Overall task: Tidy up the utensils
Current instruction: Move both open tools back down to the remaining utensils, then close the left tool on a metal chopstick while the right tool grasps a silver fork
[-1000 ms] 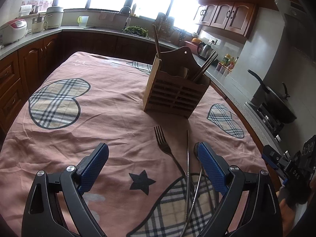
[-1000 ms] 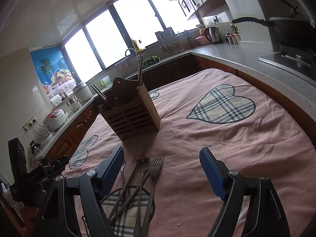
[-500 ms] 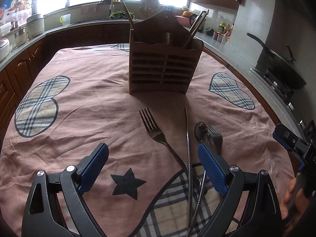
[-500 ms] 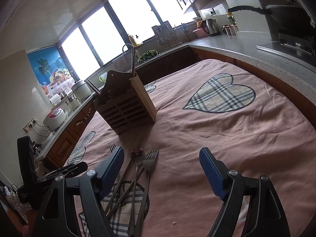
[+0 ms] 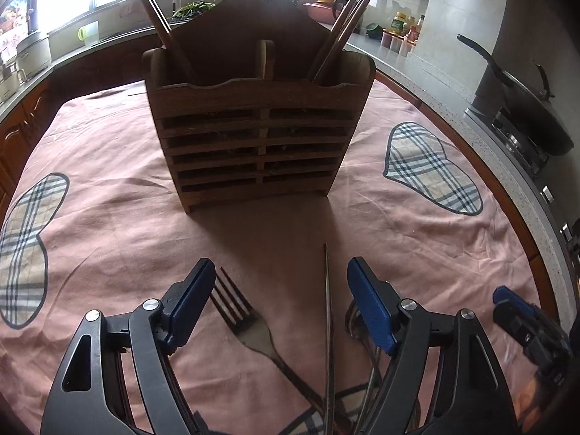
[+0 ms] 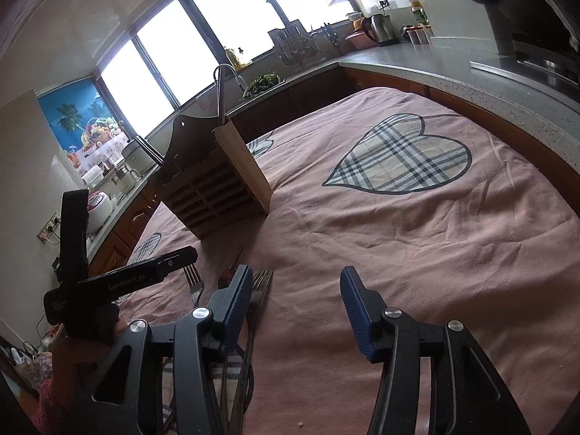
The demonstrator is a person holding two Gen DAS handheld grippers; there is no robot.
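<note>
A: Now, left gripper (image 5: 279,301)?
B: Jaws spread, holding nothing. Fork (image 5: 241,313) just inside the left jaw, tines ahead; a thin metal rod (image 5: 328,311) between the jaws nearer the right one; more cutlery hidden behind the right jaw. Wooden caddy (image 5: 259,137) straight ahead, chopsticks (image 5: 348,25) in both ends.

A: Right gripper (image 6: 295,304)?
B: Jaws spread, empty. Second fork (image 6: 259,286) beside the left jaw; pink cloth (image 6: 417,239) between the jaws; caddy ahead, to the left.

wooden caddy (image 5: 259,134) blocks ahead; pink cloth (image 6: 417,239) to its right lies open.
</note>
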